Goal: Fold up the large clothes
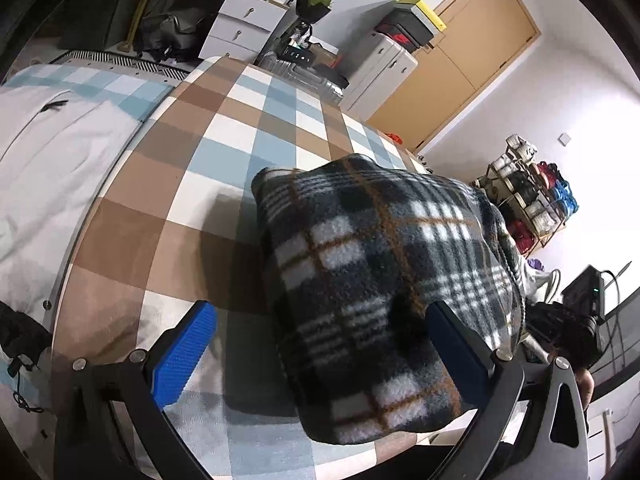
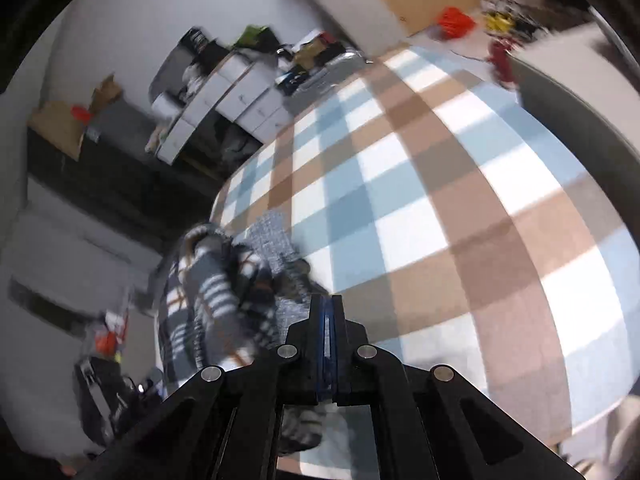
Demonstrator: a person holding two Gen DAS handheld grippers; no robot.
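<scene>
Left wrist view: the left gripper (image 1: 320, 340) stood with its jaws wide apart, its blue pads (image 1: 184, 356) spread to either side of a folded plaid fleece garment (image 1: 384, 276). The garment, dark with white and tan stripes, lay as a thick bundle on the checked bedspread (image 1: 224, 152), near the gripper and toward the right edge of the bed; the right pad lay against its near side, the left pad stood clear of it. A white garment (image 1: 52, 152) lay at far left. White drawer units (image 1: 244, 12), a wooden door (image 1: 476, 44) and a shoe rack (image 1: 528, 196) stood beyond. Right wrist view, blurred: the right gripper (image 2: 328, 312) was pressed closed, pads together, with nothing visibly between them; the plaid fleece garment (image 2: 216, 304) sat to its left at the bedspread (image 2: 440, 200) edge.
</scene>
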